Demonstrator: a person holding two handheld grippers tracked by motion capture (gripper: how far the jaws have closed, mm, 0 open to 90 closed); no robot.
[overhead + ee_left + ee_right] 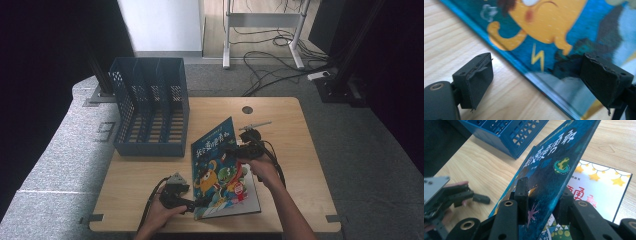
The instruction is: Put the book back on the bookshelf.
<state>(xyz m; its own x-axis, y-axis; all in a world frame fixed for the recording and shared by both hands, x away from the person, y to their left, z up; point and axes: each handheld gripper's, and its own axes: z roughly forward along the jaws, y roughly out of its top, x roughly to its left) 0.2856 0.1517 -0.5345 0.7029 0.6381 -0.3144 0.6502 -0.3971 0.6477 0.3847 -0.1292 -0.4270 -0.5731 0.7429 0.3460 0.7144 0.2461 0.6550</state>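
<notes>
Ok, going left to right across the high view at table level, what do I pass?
Blue file rack → left gripper → picture book with its cover raised → right gripper clamped on that cover.

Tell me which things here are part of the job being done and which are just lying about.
In the job:
- picture book, front cover lifted
- right tongs, clamped on that cover
- left tongs, open at the book's lower edge

Lying about:
- blue file rack
- cables on the floor
- white desk frame
</notes>
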